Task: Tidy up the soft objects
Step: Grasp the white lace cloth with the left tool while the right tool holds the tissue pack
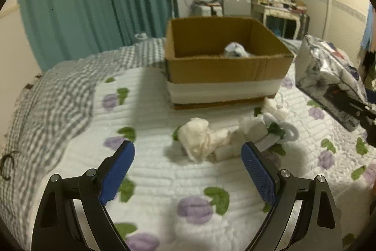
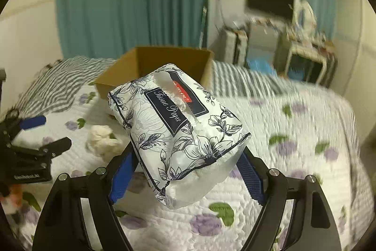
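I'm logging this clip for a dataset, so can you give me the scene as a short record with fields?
setting: quilted bed
container: cardboard box, open, a small bundle inside
right gripper: shut on tissue pack, lifted off the bed
left gripper: open, holds nothing
loose items: cream cloth, white pieces beside it

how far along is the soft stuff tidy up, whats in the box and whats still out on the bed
Early on. One crumpled white item already lies in the cardboard box. The right gripper holds the tissue pack lifted above the bed. The left gripper is open over the cream cloth, with other white pieces beside it.
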